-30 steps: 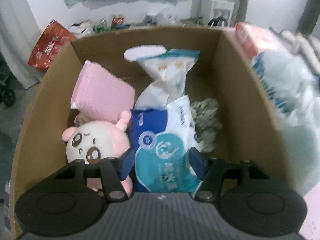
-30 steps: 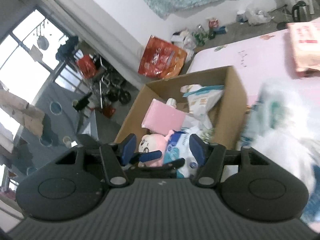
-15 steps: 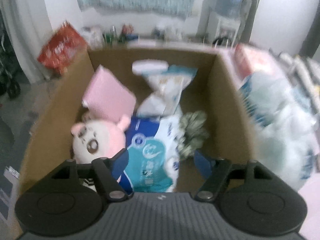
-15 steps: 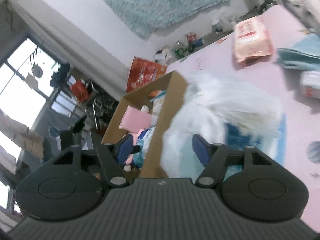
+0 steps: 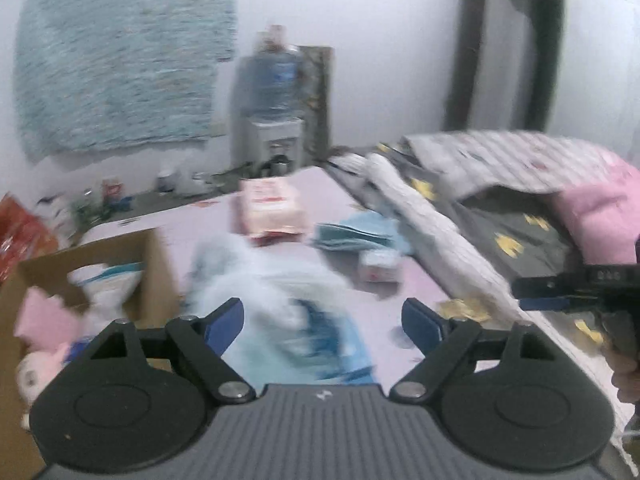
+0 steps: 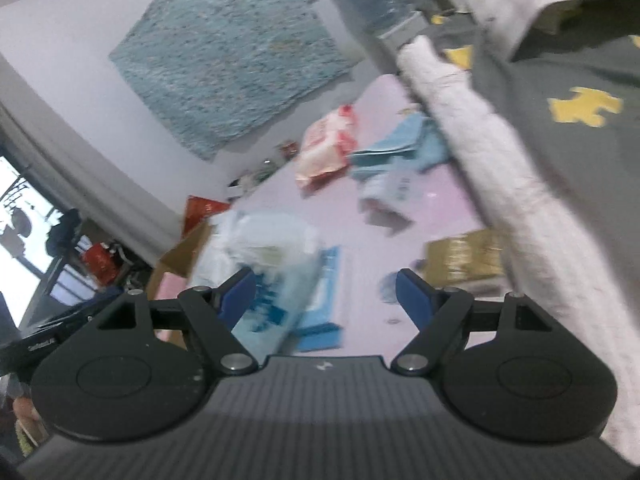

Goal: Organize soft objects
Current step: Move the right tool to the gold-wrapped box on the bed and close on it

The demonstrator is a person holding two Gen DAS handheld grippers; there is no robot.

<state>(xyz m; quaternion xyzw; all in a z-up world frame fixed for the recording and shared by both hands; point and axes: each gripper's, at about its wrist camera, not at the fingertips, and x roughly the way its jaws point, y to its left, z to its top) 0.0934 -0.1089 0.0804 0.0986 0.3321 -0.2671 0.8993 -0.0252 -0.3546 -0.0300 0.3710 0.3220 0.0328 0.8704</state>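
left tool [image 5: 322, 322]: jaws opening, empty | right tool [image 6: 325, 293]: jaws opening, empty | blurry white-blue plastic pack [image 5: 280, 312] on pink bed sheet [image 5: 320, 196] beside brown cardboard box [image 5: 156, 276]

Cardboard box [image 5: 156, 256]: matt brown. Beside it, crinkly glossy plastic pack [image 5: 304, 320] on smooth pink sheet [image 5: 344, 200]. Beyond box, rough teal woven cloth [image 5: 120, 60] on wall.

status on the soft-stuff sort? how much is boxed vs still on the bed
Boxed: pink plush, pink pad and a white pack sit in the cardboard box. In hand: nothing; left gripper and right gripper are opening, empty. Left: blue-white pack, pink pack, blue cloth, small box.
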